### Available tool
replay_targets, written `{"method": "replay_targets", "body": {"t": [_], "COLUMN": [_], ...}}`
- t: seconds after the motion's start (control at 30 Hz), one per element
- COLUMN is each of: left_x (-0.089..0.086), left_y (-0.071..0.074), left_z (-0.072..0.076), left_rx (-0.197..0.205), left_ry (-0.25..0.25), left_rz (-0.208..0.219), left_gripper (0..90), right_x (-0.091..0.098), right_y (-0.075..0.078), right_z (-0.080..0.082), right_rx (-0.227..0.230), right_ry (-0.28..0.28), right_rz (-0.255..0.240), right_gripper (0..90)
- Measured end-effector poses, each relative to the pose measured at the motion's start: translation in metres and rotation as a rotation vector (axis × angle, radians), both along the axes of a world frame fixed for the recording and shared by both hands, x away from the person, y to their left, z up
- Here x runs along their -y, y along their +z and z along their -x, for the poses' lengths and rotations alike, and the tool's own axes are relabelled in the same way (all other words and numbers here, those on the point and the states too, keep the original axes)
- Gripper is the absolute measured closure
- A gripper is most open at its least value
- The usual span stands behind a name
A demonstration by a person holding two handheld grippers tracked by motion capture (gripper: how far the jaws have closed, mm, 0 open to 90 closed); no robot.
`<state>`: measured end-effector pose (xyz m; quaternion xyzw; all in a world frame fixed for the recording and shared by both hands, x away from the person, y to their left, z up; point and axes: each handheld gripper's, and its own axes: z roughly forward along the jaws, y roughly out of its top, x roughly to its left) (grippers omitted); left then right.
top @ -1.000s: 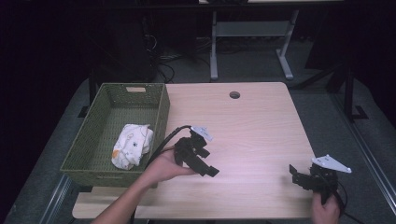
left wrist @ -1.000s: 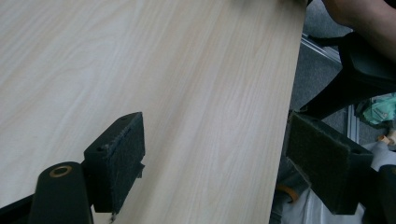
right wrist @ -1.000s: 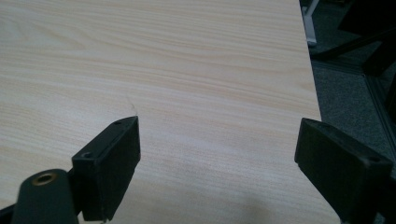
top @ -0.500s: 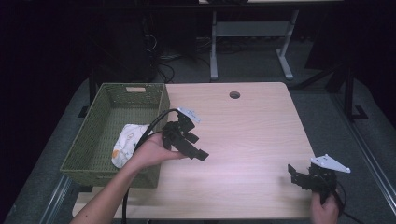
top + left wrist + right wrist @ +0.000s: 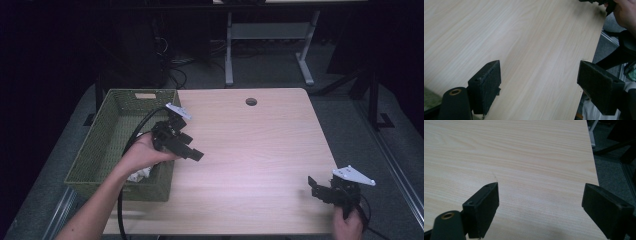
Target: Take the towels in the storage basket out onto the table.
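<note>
My left gripper (image 5: 192, 152) hangs over the right rim of a green woven basket (image 5: 125, 192), its jaws pointing right across the wooden table (image 5: 260, 145). The left gripper view shows this gripper (image 5: 539, 67) wide open with nothing between the jaws, only bare wood below. A white crumpled thing (image 5: 137, 174) lies in the basket, mostly hidden under the left hand. My right gripper (image 5: 314, 187) stays low near the table's front right corner. Seen from its own view, the right gripper (image 5: 541, 188) is open and empty above the tabletop.
A round cable hole (image 5: 251, 102) sits at the table's far edge. The table's right edge (image 5: 594, 167) drops to grey floor. The person's other hand (image 5: 624, 12) appears at the top right of the left gripper view. Metal stand legs (image 5: 305, 70) rise behind the table.
The left gripper has moved left and farther back, from the middle of the table to above the basket's right rim; its hand now covers most of the white thing. The right gripper has stayed put.
</note>
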<state>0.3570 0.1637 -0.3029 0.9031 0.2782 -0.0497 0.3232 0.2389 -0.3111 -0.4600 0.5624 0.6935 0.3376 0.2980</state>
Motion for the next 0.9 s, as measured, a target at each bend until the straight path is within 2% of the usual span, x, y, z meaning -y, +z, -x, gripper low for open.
{"method": "replay_targets", "body": {"t": [0.03,0.07,0.1,0.17,0.3,0.37,0.5,0.6,0.77,0.9], "left_x": [0.000,-0.010,-0.010,-0.023,-0.037,-0.050,-0.062,-0.076,-0.090,-0.103], "left_y": [0.000,0.002,0.002,0.005,0.007,0.009,0.009,0.007,0.003,-0.003], "left_z": [0.000,-0.002,-0.002,-0.003,-0.005,-0.006,-0.007,-0.009,-0.011,-0.014], "left_rx": [0.000,0.000,0.000,0.000,0.000,0.004,0.002,0.000,-0.010,-0.022], "left_ry": [0.000,0.018,0.018,0.047,0.068,0.092,0.116,0.154,0.186,0.216], "left_rz": [0.000,0.008,0.008,0.016,0.018,0.015,0.019,0.022,0.025,0.012], "left_gripper": [18.8,18.9,19.0,19.1,19.3,19.3,19.3,19.4,19.9,20.3], "right_x": [0.000,0.000,-0.001,-0.001,-0.001,0.000,0.000,0.000,-0.001,-0.001], "right_y": [0.000,0.000,0.000,0.000,0.000,0.000,0.000,0.000,-0.001,-0.001], "right_z": [0.000,0.000,0.000,0.000,0.000,0.000,0.000,0.000,0.000,0.000], "right_rx": [0.000,0.000,0.000,-0.001,-0.001,-0.003,-0.003,-0.003,-0.007,-0.006], "right_ry": [-0.001,-0.001,0.000,0.001,-0.001,0.001,-0.003,-0.003,-0.004,-0.003], "right_rz": [-0.001,-0.001,0.000,0.003,0.003,0.003,0.000,0.002,-0.001,-0.001], "right_gripper": [13.9,13.9,13.9,13.9,13.9,13.9,13.9,13.9,13.9,13.9]}}
